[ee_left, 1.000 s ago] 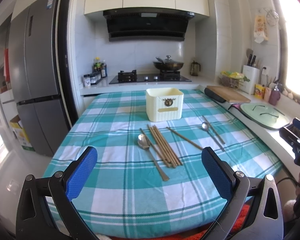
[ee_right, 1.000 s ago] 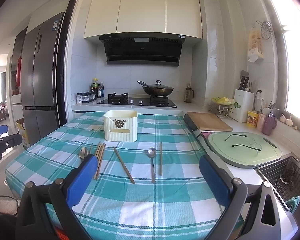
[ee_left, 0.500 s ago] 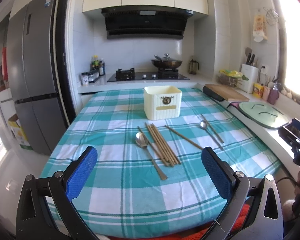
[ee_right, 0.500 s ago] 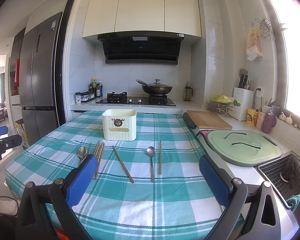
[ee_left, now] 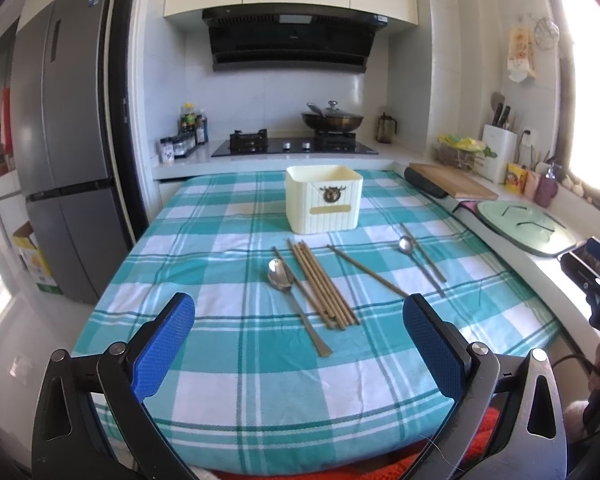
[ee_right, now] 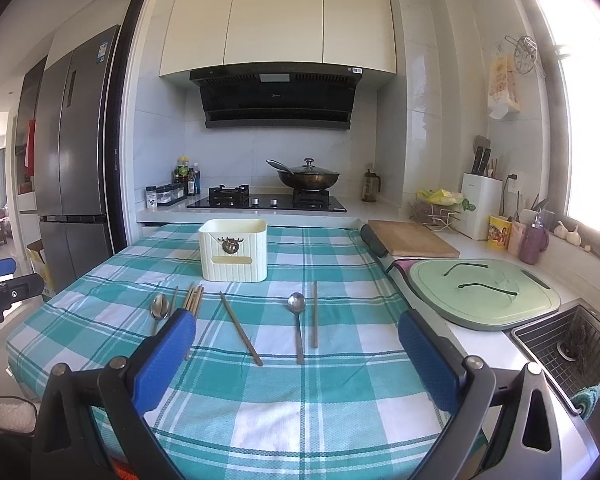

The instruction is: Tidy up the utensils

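Both views slightly closer to tabletop (ee_left: 220, 264) than before. Left claw (ee_left: 299, 344) apart, right claw (ee_right: 296, 354) apart, both empty. Chopsticks (ee_left: 320, 284), spoons (ee_left: 281, 274) lie before cream utensil box (ee_left: 323, 199); inside hidden.

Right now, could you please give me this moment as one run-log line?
left gripper: open, empty | right gripper: open, empty | spoons, chopsticks: on tablecloth | cream holder: upright, nothing seen inside | phase: approach
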### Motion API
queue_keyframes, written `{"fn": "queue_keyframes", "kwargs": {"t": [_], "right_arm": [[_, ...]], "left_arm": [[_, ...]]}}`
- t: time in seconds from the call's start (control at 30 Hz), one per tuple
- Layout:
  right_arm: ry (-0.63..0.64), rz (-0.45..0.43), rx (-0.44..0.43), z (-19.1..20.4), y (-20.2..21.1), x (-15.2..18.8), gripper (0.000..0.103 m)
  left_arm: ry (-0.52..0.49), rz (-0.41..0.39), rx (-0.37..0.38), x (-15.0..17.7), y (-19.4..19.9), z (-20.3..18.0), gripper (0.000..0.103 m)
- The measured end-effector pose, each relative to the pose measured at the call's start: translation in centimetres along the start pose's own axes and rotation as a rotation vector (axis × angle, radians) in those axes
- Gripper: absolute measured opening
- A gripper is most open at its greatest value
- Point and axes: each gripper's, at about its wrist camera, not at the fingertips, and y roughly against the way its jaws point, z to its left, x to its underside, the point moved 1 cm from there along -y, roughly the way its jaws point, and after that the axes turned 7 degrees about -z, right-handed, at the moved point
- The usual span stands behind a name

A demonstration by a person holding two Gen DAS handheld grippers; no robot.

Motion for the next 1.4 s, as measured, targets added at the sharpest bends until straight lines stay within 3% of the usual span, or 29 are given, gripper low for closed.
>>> {"fn": "queue_keyframes", "kwargs": {"t": [1.0,1.27,1.4], "right_arm": [[-0.005,0.014,0.002,-0.2,-0.6,0.4,0.103],[-0.002,0.027,0.0,-0.1,-1.3,0.6,0.103],[-0.002,0.043,-0.005,0.0,-2.1,0.7,0.103]], "left_arm": [[0.014,0.04,-0.006,0.1,-1.7,0.7,0.103],[0.028,0.076,-0.02,0.1,-3.4,1.4,0.103],[0.044,0.122,-0.012,0.1,-6.3,2.2,0.103]]}}
